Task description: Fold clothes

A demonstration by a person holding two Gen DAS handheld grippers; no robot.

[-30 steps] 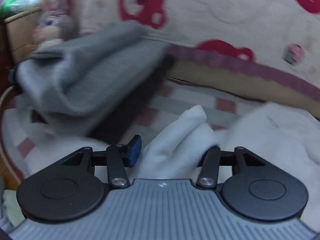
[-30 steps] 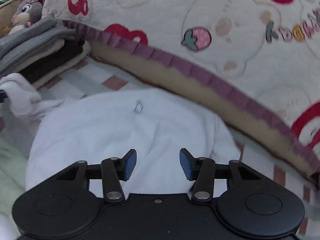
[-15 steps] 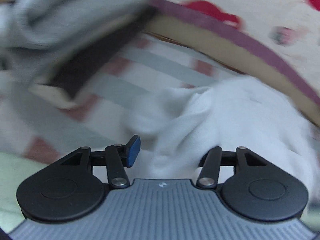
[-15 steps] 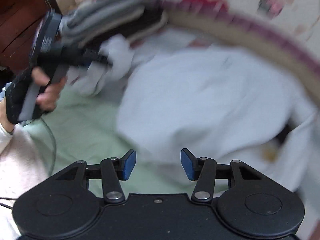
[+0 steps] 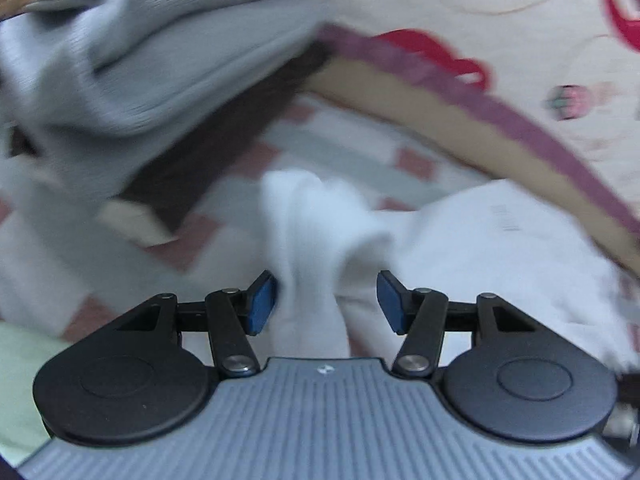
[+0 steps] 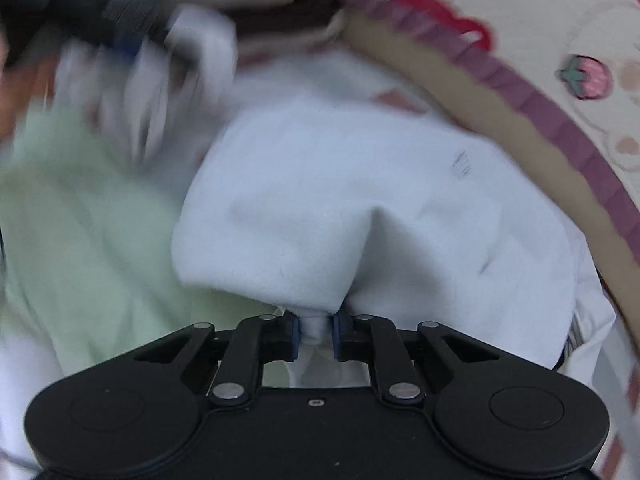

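**Right gripper pinches the hem while the left one lets go**

Since half a second ago both tools have changed: the right gripper (image 6: 315, 330), then spread wide over the cloth, now has its blue pads together on a small tuck of the white garment (image 6: 360, 208), and the left gripper (image 5: 326, 300), which had cloth bunched around its fingers, now has its pads clearly apart, with a white sleeve-like fold (image 5: 316, 220) standing loose between them.

Going from biggest to smallest: the printed quilt (image 6: 580, 12), with its purple frilled edge, curves across the upper right of both views. Below it lies the striped sheet (image 5: 344, 152). One white garment fills the middle of the right view, its bulk spreading up and away from the pinched edge at lower centre. A pale green cloth (image 6: 92, 216) sits at the left of that view. One stack of folded clothes (image 5: 160, 52), grey on top, occupies the upper left of the left view (too blurred to count its layers).

The relation that matters, as I judge it: the garment's body lies straight ahead of the right tool, which is the only one gripping it, so a fold would be carried forward over that bulk. The loose fold lies between the left tool's open fingers, running lengthwise away from the camera, easy to regrip.

Count: two grippers, one white garment, one green cloth, one stack.
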